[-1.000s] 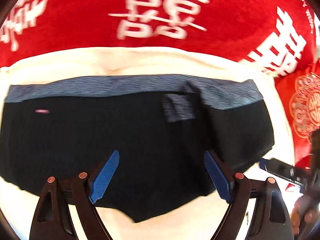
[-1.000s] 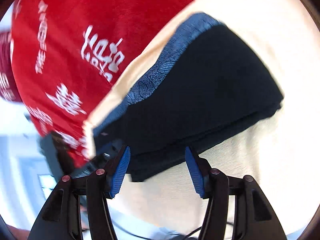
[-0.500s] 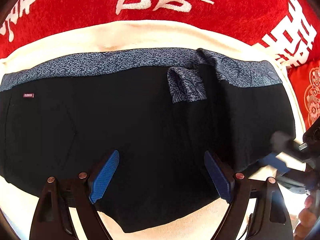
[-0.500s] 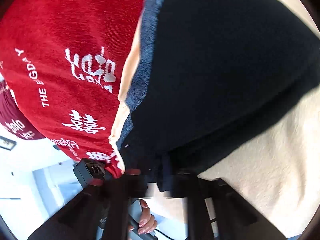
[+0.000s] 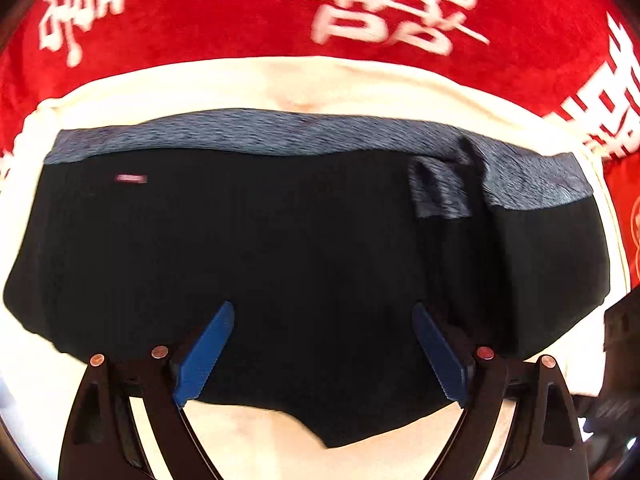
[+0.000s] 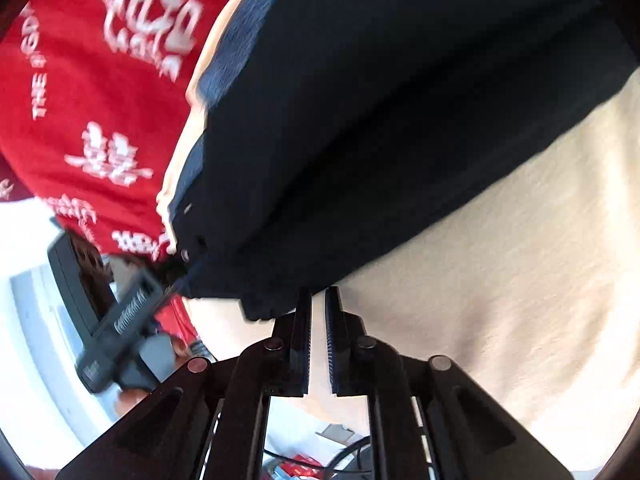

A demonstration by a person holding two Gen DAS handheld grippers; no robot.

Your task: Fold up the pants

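The black pants with a grey patterned waistband lie folded on a cream cloth. My left gripper is open, its blue pads over the near edge of the pants. In the right wrist view the pants fill the upper part. My right gripper has its jaws nearly together at the near corner of the pants; no fabric shows between the pads. The other gripper's body shows at the left.
A red blanket with white characters lies beyond the cream cloth; it also shows in the right wrist view. The cream cloth extends to the right of the pants. A white floor lies past the edge at the left.
My right gripper went from open to nearly shut at the pants' corner and drew back slightly. My left gripper stayed open and pulled back, so the pants look smaller.
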